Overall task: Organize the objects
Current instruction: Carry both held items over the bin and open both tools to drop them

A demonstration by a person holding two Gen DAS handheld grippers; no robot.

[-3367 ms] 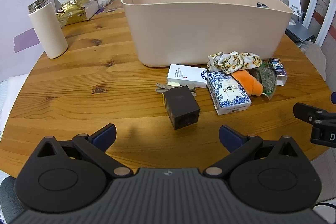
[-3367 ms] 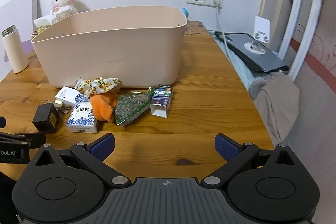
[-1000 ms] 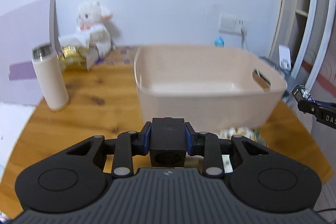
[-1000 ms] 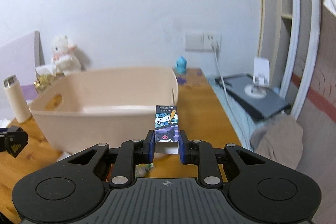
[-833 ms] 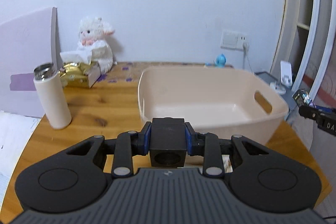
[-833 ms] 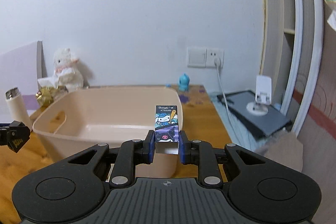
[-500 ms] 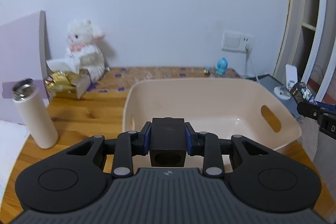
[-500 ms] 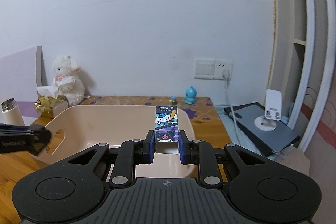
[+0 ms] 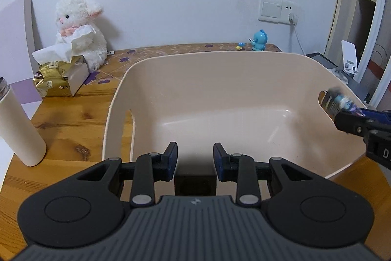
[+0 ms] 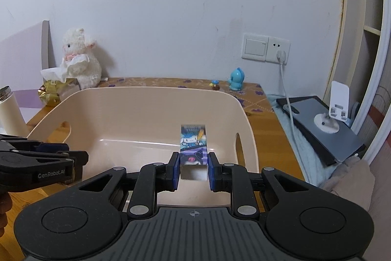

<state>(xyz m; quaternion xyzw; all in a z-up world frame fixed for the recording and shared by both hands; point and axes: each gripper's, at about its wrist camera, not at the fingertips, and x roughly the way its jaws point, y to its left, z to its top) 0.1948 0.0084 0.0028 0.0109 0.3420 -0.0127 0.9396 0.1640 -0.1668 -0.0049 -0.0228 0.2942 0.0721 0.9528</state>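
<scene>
Left claw (image 9: 195,158) parted above matte cube (image 9: 195,184) (smooth tub (image 9: 244,65)).

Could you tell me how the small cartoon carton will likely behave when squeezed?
The carton looks light: thin printed card with an open, hollow end. It may crush under a hard squeeze. Its flat sides probably suit the right hand-held gripper.

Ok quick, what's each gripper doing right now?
Left gripper: open, nothing between the jaws; the cube is just below them.
Right gripper: closed on the box.
</scene>
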